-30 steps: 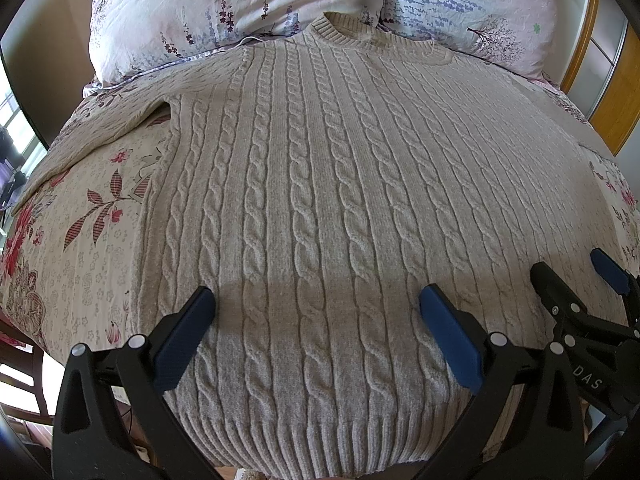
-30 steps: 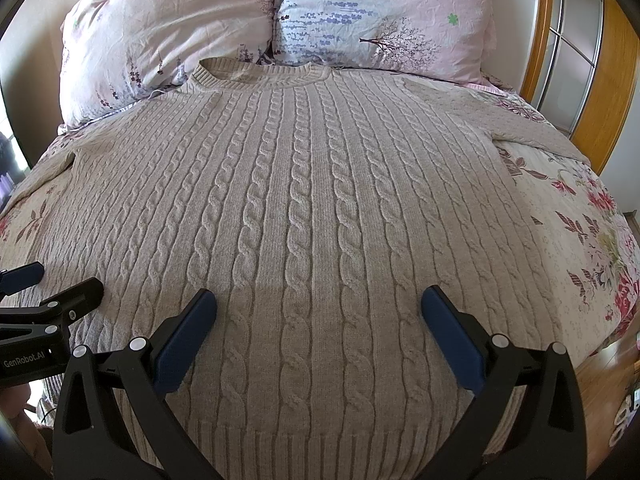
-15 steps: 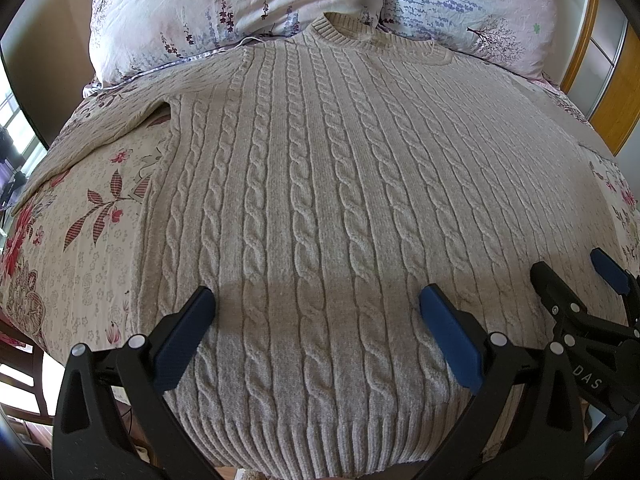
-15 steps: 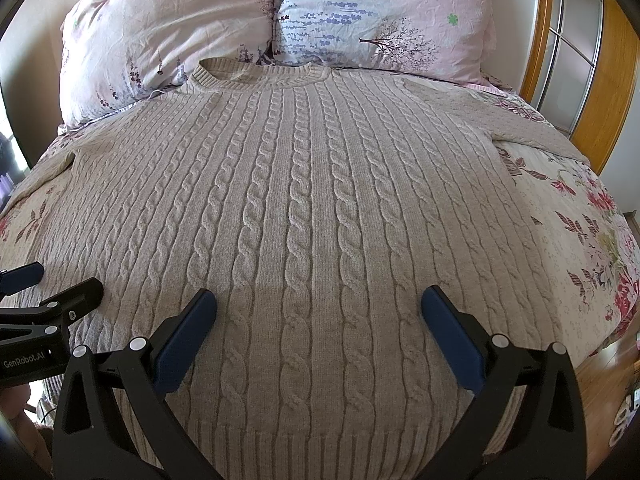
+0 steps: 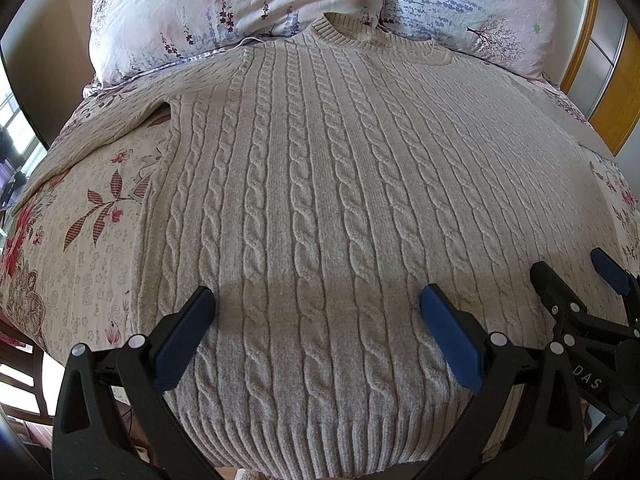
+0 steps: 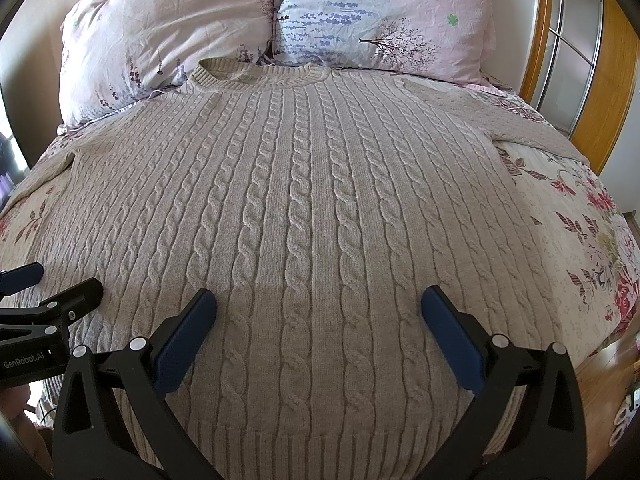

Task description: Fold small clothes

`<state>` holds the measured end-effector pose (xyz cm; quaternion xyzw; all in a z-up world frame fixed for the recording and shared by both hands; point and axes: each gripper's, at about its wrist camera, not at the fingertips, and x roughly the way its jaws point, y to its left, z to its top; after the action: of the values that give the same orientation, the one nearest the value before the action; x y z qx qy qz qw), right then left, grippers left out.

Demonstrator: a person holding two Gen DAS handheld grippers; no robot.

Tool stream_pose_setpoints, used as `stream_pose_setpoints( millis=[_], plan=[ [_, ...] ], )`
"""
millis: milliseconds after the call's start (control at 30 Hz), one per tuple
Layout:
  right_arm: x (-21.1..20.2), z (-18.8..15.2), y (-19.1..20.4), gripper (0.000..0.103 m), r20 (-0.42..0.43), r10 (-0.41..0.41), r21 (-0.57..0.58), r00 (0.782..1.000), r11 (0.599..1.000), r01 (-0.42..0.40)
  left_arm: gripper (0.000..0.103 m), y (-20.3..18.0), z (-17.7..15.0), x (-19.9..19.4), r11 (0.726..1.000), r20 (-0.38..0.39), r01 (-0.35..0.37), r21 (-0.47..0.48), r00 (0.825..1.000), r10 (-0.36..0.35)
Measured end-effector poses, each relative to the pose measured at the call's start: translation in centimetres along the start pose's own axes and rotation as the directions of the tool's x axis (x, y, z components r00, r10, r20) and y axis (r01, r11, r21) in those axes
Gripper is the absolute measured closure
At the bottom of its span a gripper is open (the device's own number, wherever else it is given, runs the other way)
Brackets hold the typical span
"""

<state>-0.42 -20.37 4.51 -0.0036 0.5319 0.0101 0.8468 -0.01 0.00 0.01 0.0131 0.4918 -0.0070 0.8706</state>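
Sweater [image 5: 320, 184] lies flat, face up on the bed [image 5: 92, 240], collar toward the pillows [image 6: 380, 24], sleeves out to both sides. The left claw [image 5: 316, 320] and right claw [image 6: 318, 320] hang spread wide above the hem, holding nothing. The risk I see: thick cable knit could bunch, or a claw could pinch only the top layer, skewing the fold.

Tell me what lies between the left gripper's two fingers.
Only the sweater, lying flat under the open left gripper; the left wrist view shows it.
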Motion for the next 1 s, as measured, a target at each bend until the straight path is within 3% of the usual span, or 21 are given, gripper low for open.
stream_pose_setpoints(
  millis=[1000],
  plan=[
    [0.14,-0.01,0.35,0.001,-0.004,0.011,-0.021,1.0,1.0,-0.011,0.002,0.0,-0.01,0.0,1.0,0.001,0.0,0.003,1.0,0.0]
  ],
)
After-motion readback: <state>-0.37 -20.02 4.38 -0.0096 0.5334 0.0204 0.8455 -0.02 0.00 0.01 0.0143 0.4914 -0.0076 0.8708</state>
